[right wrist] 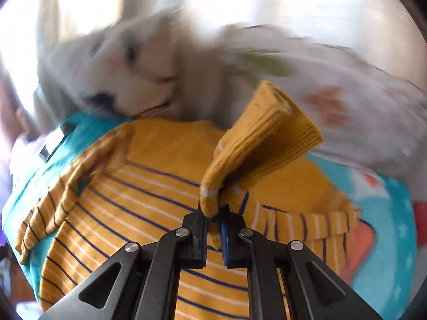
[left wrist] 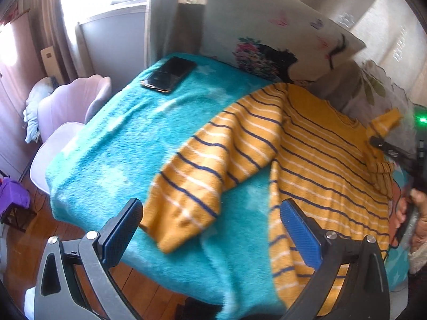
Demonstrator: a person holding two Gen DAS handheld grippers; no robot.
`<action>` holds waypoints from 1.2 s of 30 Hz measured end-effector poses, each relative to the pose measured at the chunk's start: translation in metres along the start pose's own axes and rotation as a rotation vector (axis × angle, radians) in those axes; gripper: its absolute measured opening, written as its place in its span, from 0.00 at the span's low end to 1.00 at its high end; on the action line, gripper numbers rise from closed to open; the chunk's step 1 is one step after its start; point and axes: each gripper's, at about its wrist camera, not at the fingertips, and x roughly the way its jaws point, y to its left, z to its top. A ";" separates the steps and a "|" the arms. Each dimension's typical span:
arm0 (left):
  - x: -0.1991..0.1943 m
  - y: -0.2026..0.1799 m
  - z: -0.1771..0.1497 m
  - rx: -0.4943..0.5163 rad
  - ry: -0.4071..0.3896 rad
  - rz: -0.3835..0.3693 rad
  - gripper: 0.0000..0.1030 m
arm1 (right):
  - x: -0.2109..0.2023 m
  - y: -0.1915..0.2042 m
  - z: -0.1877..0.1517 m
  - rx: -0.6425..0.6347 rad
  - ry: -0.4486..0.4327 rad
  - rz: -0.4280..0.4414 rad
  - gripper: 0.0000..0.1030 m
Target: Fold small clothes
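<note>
Two grippers work over a yellow striped sweater (left wrist: 320, 160) spread on a teal blanket (left wrist: 133, 138). Its left sleeve (left wrist: 213, 165) lies flat and angled out from the body. The left gripper (left wrist: 210, 237) hovers above the blanket's near edge, fingers wide apart and holding nothing. The right gripper (right wrist: 213, 218) has its fingers clamped on the other sleeve's cuff (right wrist: 264, 138), lifted above the sweater. A phone (left wrist: 169, 74) rests on the blanket's far corner, near what looks like a printed pillow (left wrist: 280, 45).

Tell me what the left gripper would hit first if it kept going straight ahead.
Probably the striped sweater's sleeve on the teal blanket; it lies directly ahead of the open left gripper, though depth is uncertain.
</note>
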 end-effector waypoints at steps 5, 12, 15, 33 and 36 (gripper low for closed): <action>0.011 0.038 0.004 -0.055 0.025 0.020 0.99 | 0.065 0.086 0.003 -0.176 0.090 0.002 0.14; 0.029 0.070 0.012 -0.116 0.053 0.025 0.99 | 0.065 0.147 -0.010 -0.328 0.101 0.120 0.42; 0.036 0.078 0.017 -0.123 0.056 0.038 0.99 | 0.056 0.149 -0.013 -0.308 0.111 0.130 0.42; 0.030 0.163 0.022 -0.300 0.030 0.150 0.99 | 0.002 0.270 -0.039 -0.396 0.209 0.554 0.62; 0.028 0.163 0.022 -0.294 0.026 0.152 0.99 | -0.007 0.299 -0.053 -0.491 0.175 0.539 0.62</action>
